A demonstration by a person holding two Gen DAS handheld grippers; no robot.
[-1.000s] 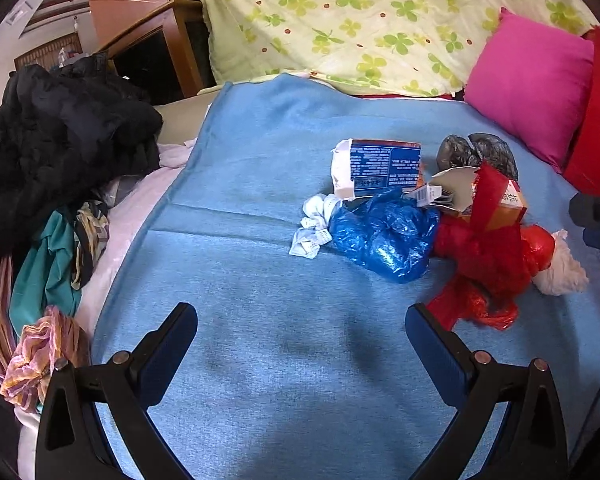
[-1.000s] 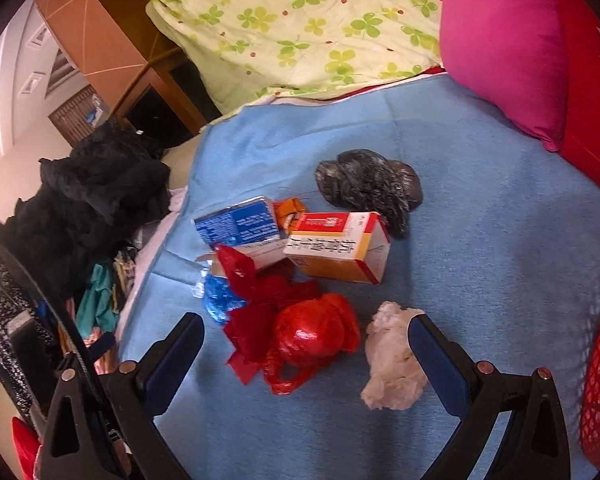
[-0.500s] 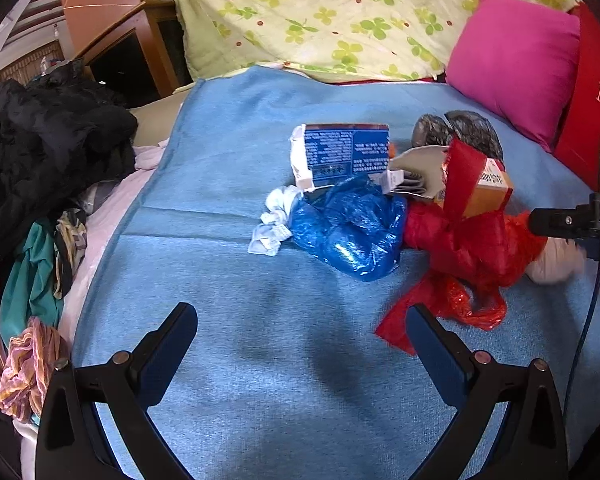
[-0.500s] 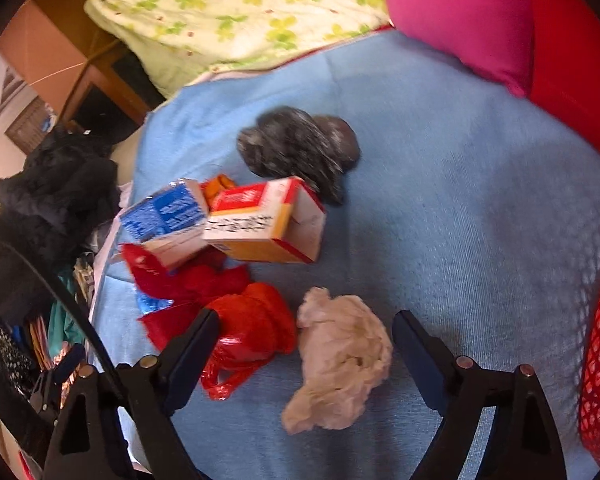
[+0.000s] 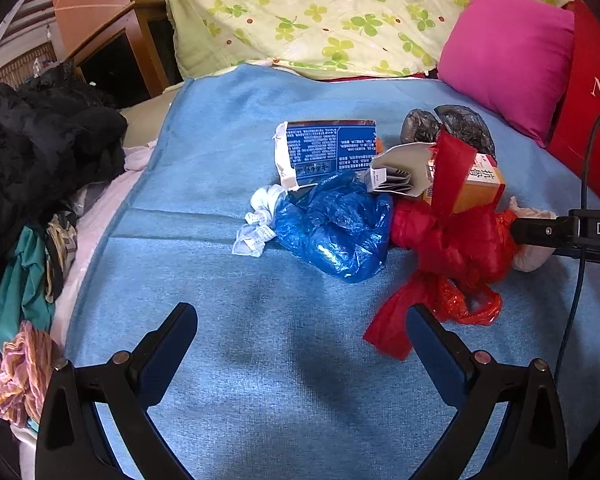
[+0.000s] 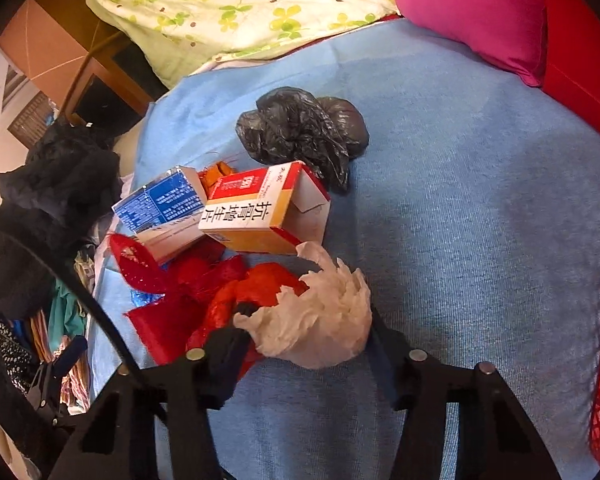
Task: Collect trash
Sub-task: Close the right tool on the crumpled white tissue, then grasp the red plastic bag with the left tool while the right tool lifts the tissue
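Both wrist cameras look steeply down and forward over the blue blanket (image 5: 228, 184) toward the far clover-print quilt (image 5: 320, 12), the left from further back and left, the right close above the white crumpled tissue (image 6: 324, 320), sharing the red plastic bag (image 5: 452, 240) and orange medicine box (image 6: 260, 216).

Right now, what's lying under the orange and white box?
The box rests partly on the red plastic bag and leans against the blue box. Whatever lies under its middle is covered. A black bag sits behind it.
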